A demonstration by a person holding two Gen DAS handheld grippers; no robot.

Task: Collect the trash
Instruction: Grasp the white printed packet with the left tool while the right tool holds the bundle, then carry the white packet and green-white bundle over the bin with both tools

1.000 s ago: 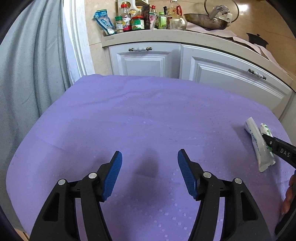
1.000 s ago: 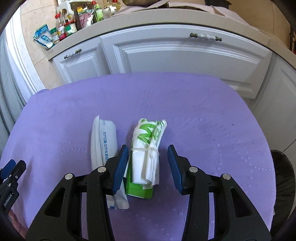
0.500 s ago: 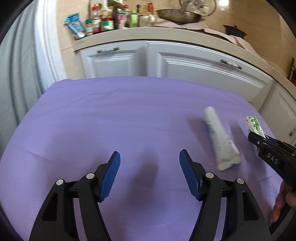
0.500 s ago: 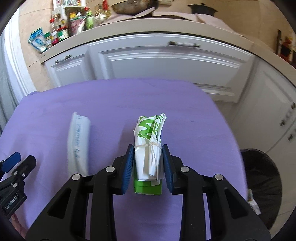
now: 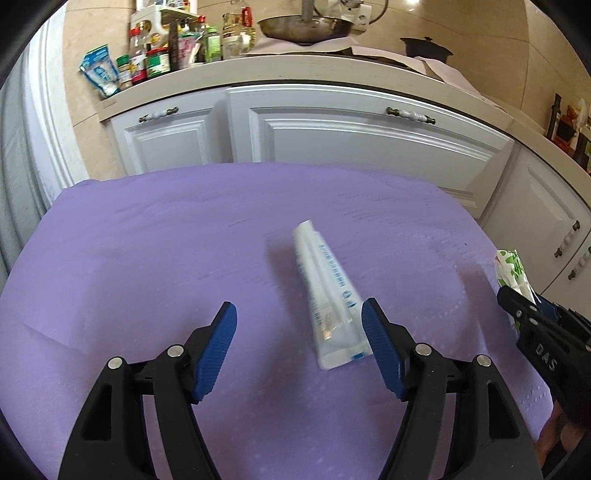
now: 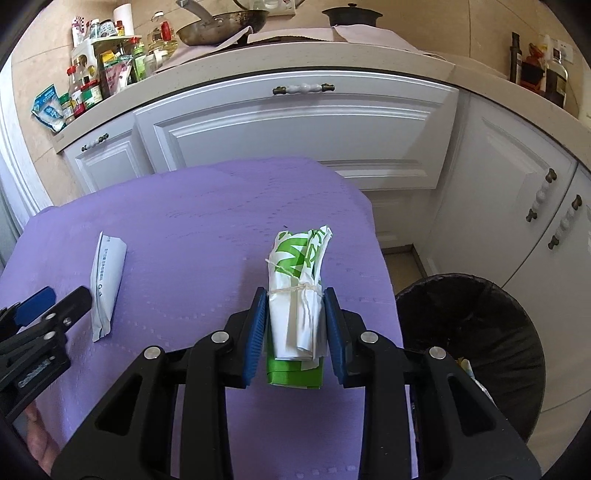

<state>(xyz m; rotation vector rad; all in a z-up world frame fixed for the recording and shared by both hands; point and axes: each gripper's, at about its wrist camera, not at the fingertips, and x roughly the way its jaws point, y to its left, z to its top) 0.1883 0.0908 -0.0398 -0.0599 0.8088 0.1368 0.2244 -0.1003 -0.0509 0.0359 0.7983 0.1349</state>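
A: Where is the trash right now?

B: Two pieces. The right gripper (image 6: 295, 325) has its blue pads clamped on both sides of a rolled green-and-white bag (image 6: 297, 291) tied round with a thin string — the bag sticks out forward past the fingertips, over the right part of the purple cloth (image 6: 192, 221) on the table.

A: And the other piece?

B: A white tube (image 5: 328, 295) with blue print lies flat on the cloth. In the left wrist view its wide crimped end sits between the two pads of the left gripper (image 5: 299, 332), close to the right-hand pad, though I cannot tell if it touches it.

A: So the left one holds nothing?

B: Nothing — its jaws are apart and opening wider, with the tube's near end between them but not pressed.

A: Where is the bin?

B: A black trash can (image 6: 469, 350) with a dark liner stands on the floor just off the right edge of the table, beside the white cabinets (image 6: 295, 129). A few scraps show inside it at the near rim.

A: Anything else nearby?

B: Behind the table a counter (image 5: 258, 70) carries bottles, jars and a frying pan (image 6: 221, 26).
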